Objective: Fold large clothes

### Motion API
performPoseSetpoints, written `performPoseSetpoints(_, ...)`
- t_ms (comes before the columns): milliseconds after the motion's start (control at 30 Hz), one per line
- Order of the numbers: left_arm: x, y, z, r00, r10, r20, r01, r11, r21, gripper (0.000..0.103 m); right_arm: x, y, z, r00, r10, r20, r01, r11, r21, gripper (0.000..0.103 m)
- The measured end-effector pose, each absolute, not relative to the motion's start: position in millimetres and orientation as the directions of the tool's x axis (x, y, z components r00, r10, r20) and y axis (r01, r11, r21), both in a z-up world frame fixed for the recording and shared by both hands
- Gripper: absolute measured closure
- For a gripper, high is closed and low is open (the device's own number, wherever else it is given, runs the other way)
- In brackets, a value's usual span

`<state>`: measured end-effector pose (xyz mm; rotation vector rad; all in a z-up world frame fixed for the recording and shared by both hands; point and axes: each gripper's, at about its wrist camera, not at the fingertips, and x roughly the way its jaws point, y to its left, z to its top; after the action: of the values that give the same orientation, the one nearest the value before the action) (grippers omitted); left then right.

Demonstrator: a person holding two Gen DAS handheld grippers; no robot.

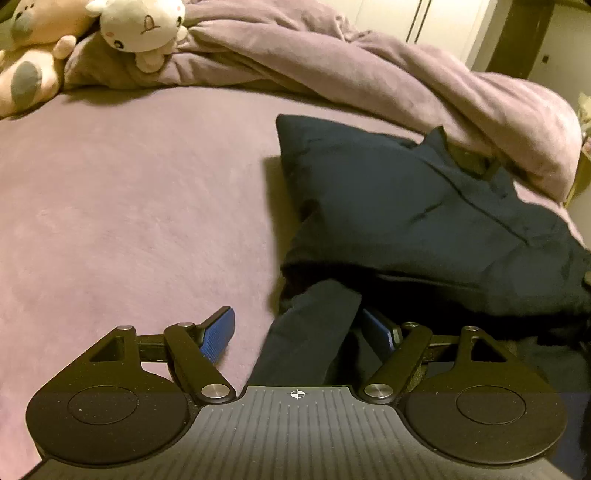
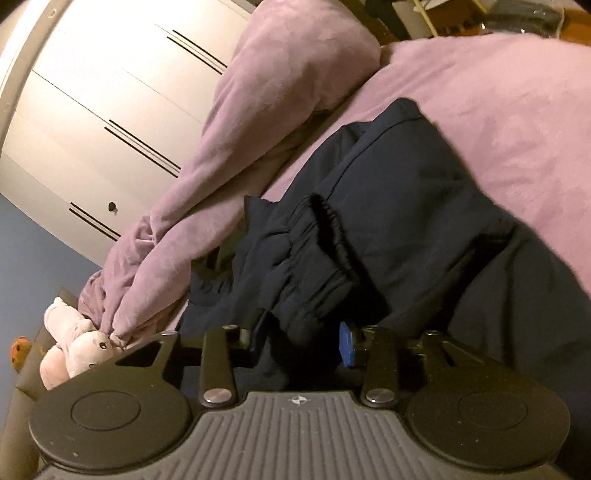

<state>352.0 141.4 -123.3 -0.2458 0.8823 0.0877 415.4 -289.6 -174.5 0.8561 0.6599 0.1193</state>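
A dark navy garment lies partly folded on the purple bed sheet, right of centre. One narrow strip of it runs between the fingers of my left gripper, which stands wide open, its blue pads clear of the cloth. In the right wrist view the same garment fills the middle, and its gathered elastic cuff bunches up in front of my right gripper. That gripper is partly open with the cloth between its fingers. Its right blue pad shows bare; the cloth hides the left one.
A crumpled purple duvet is heaped along the bed's far side. Two plush toys sit at the far left corner. White wardrobe doors stand beyond the bed. The bed sheet stretches bare to the left of the garment.
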Motion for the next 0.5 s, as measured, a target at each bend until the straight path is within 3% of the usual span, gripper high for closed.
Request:
performPoseSetpoints(67, 356, 137, -126, 0.626, 0.006, -0.78, -0.196, 0.969, -0.149, 0.022, 417, -279, -168, 0.795, 0.333, -0.507, 0.138, 0.715, 0.686, 0.081)
performPoseSetpoints(133, 361, 137, -129, 0.616, 0.029, -0.787, -0.222, 0.965, -0.138, 0.022, 417, -270, -152, 0.806, 0.282, -0.521, 0.12, 0.783, 0.61, 0.083)
performPoseSetpoints(233, 364, 140, -132, 0.604, 0.02, -0.797, -0.251, 0.953, -0.167, 0.02, 404, -275, -126, 0.873, 0.182, -0.453, 0.1, 0.841, 0.532, 0.084)
performPoseSetpoints(333, 367, 138, -137, 0.588, -0.014, -0.809, -0.235, 0.954, -0.187, 0.02, 403, -288, -128, 0.875, 0.101, -0.474, 0.148, 0.876, 0.459, 0.083)
performPoseSetpoints(433, 362, 139, -135, 0.578, -0.02, -0.816, -0.229, 0.956, -0.186, 0.021, 408, -300, -146, 0.824, 0.109, -0.556, 0.177, 0.882, 0.436, 0.079)
performPoseSetpoints(500, 353, 144, -130, 0.57, -0.039, -0.82, -0.227, 0.953, -0.203, 0.021, 401, -310, -150, 0.817, 0.102, -0.567, 0.206, 0.868, 0.452, 0.062)
